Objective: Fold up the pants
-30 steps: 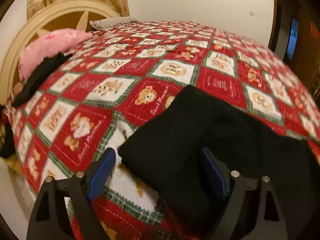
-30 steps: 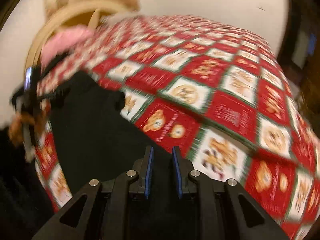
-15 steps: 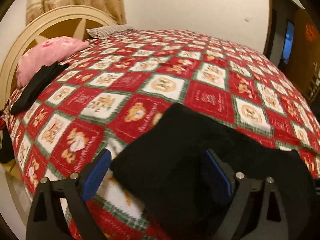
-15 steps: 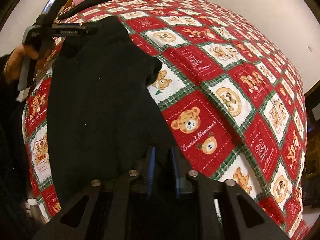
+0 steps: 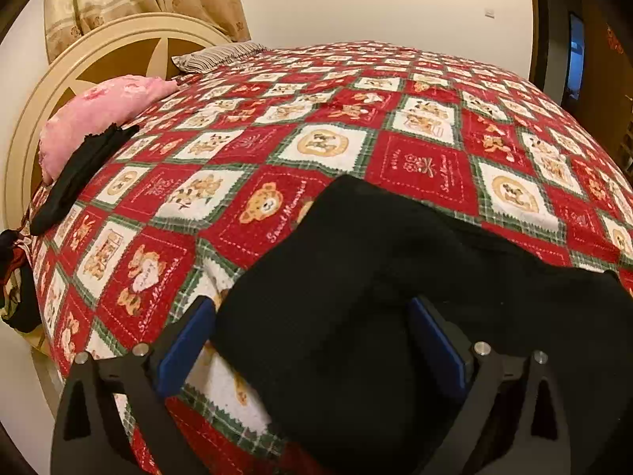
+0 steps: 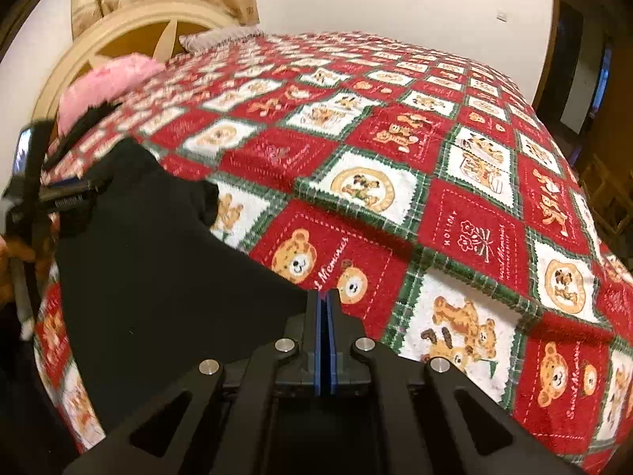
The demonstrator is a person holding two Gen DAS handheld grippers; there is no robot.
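Black pants (image 5: 356, 277) lie folded at the near edge of a bed with a red teddy-bear quilt (image 5: 415, 166). My left gripper (image 5: 310, 308) hangs over their near left end. Its jaws are opening wide, the cloth lies loose between the blue pads (image 5: 186, 340), and neither pad presses on it. In the right wrist view the pants (image 6: 158, 269) spread to the left. Their taut right corner runs straight into my right gripper (image 6: 324, 297), whose pads are shut together on it. A hand holds the left gripper (image 6: 59, 194) at the pants' far left end.
A pink pillow (image 5: 99, 114) with a dark garment (image 5: 79, 174) draped over it lies by the round cream headboard (image 5: 118, 39). A striped pillow (image 5: 217, 55) sits further back. A raised quilt crease (image 6: 474, 277) runs to the right of the right gripper. A dark doorway (image 5: 573, 59) stands far right.
The right gripper's jaws went from a small gap to pressed together at the pants' corner, and its view swung. The left jaws spread slightly wider over the pants.
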